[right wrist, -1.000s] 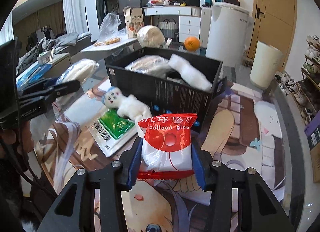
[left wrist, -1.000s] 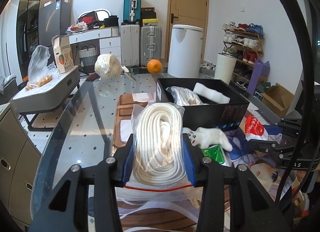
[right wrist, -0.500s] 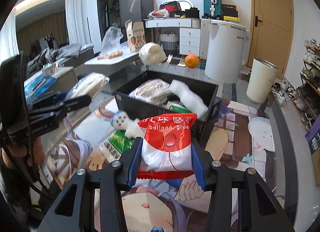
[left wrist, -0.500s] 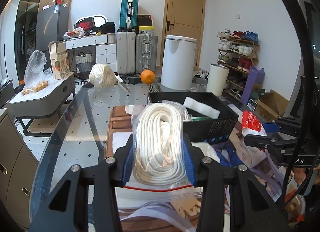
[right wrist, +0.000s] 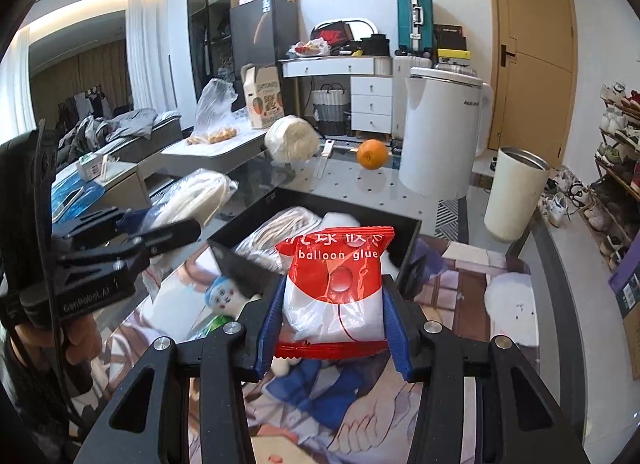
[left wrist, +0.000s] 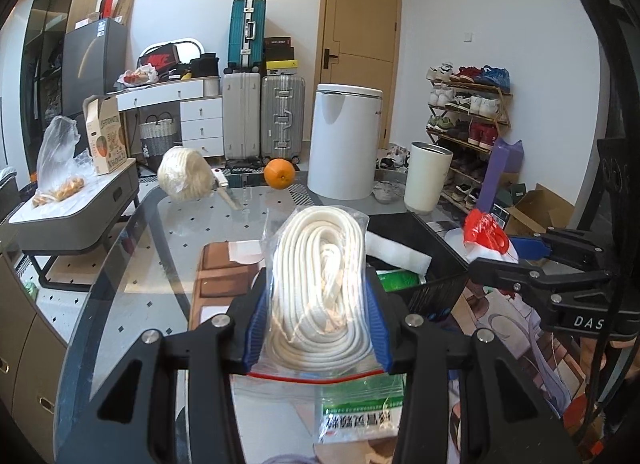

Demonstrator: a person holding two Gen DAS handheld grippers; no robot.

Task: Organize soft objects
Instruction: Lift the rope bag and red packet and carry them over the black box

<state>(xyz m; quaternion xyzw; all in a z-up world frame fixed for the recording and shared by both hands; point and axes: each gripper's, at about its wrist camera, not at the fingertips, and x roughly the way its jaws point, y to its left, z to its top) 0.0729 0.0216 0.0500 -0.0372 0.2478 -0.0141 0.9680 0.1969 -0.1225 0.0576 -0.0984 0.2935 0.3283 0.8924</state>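
Observation:
My left gripper [left wrist: 318, 328] is shut on a clear bag of coiled white rope [left wrist: 320, 284], held above the glass table, left of the black box [left wrist: 436, 288]. My right gripper [right wrist: 332, 328] is shut on a red and white "balloon glue" packet [right wrist: 336, 284], held in front of the black box [right wrist: 408, 248]. The box holds another bagged rope [right wrist: 276, 232] and a white soft item [right wrist: 340, 220]. A small white doll with a blue head [right wrist: 224, 298] and a green packet [right wrist: 214, 324] lie on the printed mat in front of the box. The right gripper and its packet [left wrist: 486, 230] show at the right of the left wrist view.
A ball of white cord [left wrist: 184, 180], a knife [left wrist: 226, 192] and an orange [left wrist: 279, 174] sit at the table's far end. A white bin [left wrist: 346, 140], suitcases [left wrist: 262, 116] and a shoe rack [left wrist: 468, 116] stand beyond. A low side table [left wrist: 72, 208] stands to the left.
Both grippers have risen with their loads. The rope bag and the glue packet now sit higher relative to the black box, and the box looks lower in both views.

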